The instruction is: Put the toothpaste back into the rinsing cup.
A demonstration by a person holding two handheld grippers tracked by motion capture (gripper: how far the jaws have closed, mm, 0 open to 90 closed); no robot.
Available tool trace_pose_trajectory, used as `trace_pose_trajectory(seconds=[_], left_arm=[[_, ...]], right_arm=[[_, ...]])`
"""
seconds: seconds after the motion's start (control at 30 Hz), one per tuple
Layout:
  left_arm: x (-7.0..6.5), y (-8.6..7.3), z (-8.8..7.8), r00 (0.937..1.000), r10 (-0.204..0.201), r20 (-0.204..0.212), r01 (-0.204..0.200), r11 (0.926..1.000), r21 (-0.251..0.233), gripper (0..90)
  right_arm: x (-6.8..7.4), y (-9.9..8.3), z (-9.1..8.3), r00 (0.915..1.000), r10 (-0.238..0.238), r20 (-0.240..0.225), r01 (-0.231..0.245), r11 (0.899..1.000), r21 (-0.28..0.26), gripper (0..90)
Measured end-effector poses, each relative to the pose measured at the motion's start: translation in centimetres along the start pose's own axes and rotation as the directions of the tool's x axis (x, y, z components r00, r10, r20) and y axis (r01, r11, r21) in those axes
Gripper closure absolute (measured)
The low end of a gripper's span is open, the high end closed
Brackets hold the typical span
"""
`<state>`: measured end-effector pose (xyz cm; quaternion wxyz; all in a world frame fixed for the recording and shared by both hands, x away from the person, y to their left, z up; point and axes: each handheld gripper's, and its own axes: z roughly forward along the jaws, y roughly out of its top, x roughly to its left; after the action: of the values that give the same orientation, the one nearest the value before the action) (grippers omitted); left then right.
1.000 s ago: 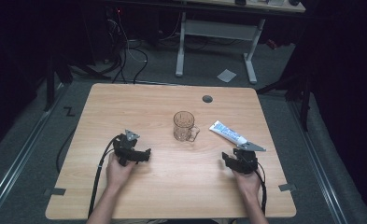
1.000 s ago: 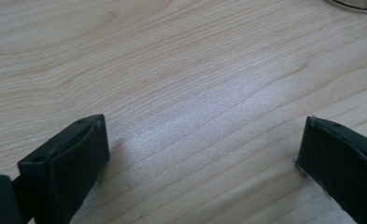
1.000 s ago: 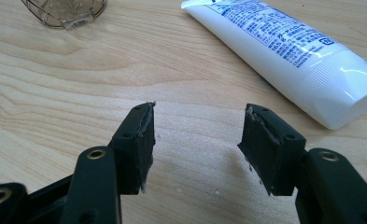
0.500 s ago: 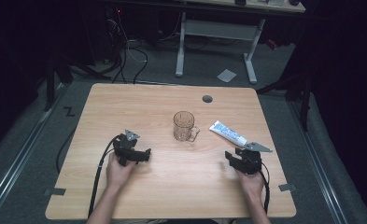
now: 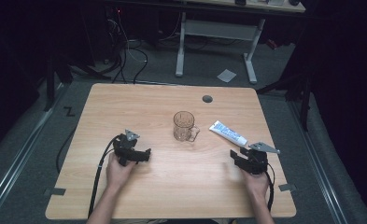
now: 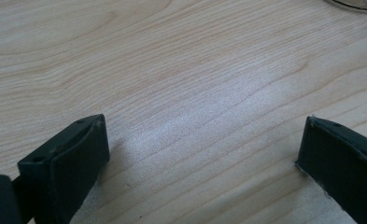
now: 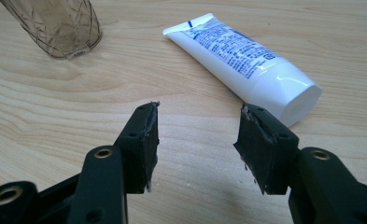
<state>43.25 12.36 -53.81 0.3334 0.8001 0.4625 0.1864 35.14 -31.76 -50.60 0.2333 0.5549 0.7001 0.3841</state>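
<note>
Toothpaste tube point(image 7: 237, 53) lies just ahead-right of right gripper point(image 7: 197, 140), cap end nearest, jaws half-open & empty; left gripper point(image 6: 200, 149) wide, farther off.

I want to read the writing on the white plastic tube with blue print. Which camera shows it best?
The right gripper view: the white plastic tube with blue print lies close and large, print and cap visible. In the high view it is small, right of the mug.
</note>
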Motion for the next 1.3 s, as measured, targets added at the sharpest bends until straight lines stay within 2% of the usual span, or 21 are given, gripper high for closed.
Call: trace_pose_trajectory(seconds=[0.67,1.07,1.3], left_arm=[[0.0,0.0,0.0,1.0,-0.001,0.0,0.001,1.0,-0.001,2.6],[0.0,0.0,-0.1,1.0,0.0,0.0,0.0,1.0,0.001,3.0],[0.0,0.0,-0.1,1.0,-0.001,0.0,0.001,1.0,0.0,3.0]], right_arm=[[-1.4,0.2,-0.7,0.9971,0.076,0.004,-0.076,0.996,-0.04,44.0],[-1.9,1.3,-0.6,0.9981,0.047,0.04,-0.044,0.996,-0.071,41.4],[-2.3,2.2,-0.3,0.9981,0.045,0.041,-0.043,0.998,-0.051,40.0]])
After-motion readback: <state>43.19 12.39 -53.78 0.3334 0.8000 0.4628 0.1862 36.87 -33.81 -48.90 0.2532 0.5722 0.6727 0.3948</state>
